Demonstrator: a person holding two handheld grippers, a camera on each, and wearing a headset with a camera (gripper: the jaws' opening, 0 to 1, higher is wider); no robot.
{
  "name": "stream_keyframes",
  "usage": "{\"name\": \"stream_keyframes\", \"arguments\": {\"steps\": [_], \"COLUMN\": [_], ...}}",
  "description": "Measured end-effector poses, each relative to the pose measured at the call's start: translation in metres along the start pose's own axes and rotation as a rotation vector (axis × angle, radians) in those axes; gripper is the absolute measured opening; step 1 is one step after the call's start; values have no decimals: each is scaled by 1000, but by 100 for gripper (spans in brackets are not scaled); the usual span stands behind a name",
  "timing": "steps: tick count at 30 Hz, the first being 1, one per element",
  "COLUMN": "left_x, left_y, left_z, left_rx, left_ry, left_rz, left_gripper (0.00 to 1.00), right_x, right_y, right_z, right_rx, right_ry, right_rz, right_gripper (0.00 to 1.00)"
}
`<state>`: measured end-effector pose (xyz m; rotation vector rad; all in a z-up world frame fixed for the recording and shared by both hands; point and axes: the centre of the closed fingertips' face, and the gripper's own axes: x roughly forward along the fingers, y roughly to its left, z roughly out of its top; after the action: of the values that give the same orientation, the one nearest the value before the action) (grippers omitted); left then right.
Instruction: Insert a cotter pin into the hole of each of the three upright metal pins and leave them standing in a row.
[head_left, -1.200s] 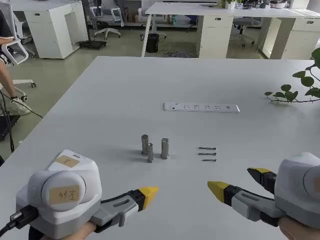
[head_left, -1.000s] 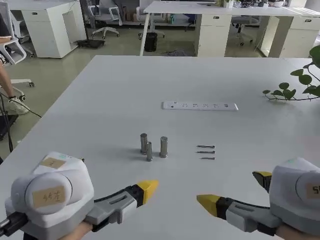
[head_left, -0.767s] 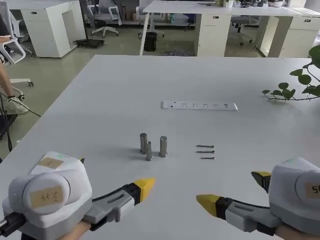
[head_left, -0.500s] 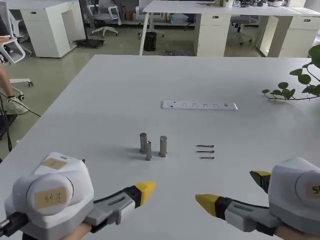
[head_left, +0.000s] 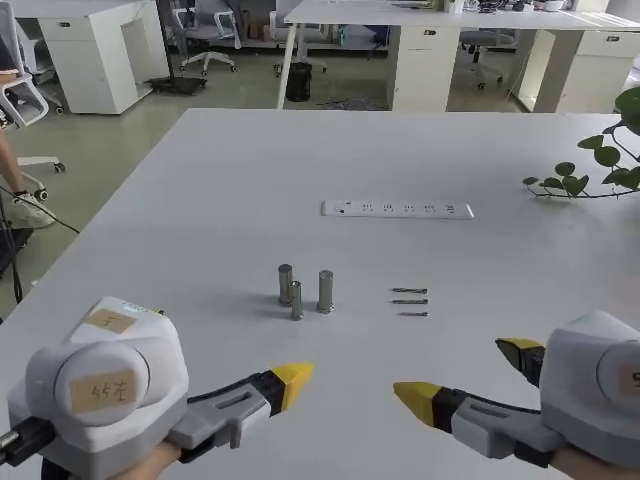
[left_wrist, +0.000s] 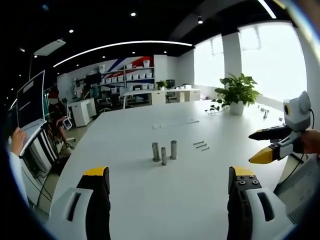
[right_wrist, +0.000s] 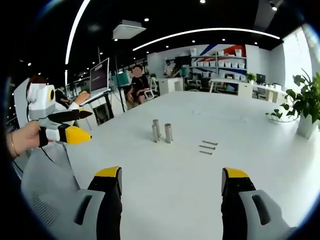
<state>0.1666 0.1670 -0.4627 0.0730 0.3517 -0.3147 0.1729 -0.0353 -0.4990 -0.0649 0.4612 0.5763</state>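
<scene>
Held left gripper (left_wrist: 168, 172) and right gripper (right_wrist: 171, 173) spread wide, empty, above table (head_left: 200, 200); saw metal pins (head_left: 300, 290) upright, clustered; apparently three cotter pins (head_left: 411, 301) lying near.

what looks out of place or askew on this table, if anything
Nothing is spilled or damaged. The three metal pins stand upright but bunched in a triangle, not a row. The three cotter pins lie neatly parallel beside them, not touching them.
</scene>
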Motion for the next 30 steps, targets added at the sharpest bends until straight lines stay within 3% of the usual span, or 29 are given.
{"name": "stream_keyframes", "arguments": {"steps": [9,19,30], "left_x": [0,1,0], "left_y": [1,-2,-2], "left_z": [2,2,-1], "left_rx": [-13,28,31], "left_ry": [1,8,20], "left_rz": [-4,-14,-19], "left_gripper": [99,99,99], "right_x": [1,3,4], "right_y": [1,1,-1], "right_z": [0,-2,-2], "right_rx": [-11,-37,-41], "right_ry": [0,17,23], "right_rz": [3,1,1], "right_gripper": [81,85,87]}}
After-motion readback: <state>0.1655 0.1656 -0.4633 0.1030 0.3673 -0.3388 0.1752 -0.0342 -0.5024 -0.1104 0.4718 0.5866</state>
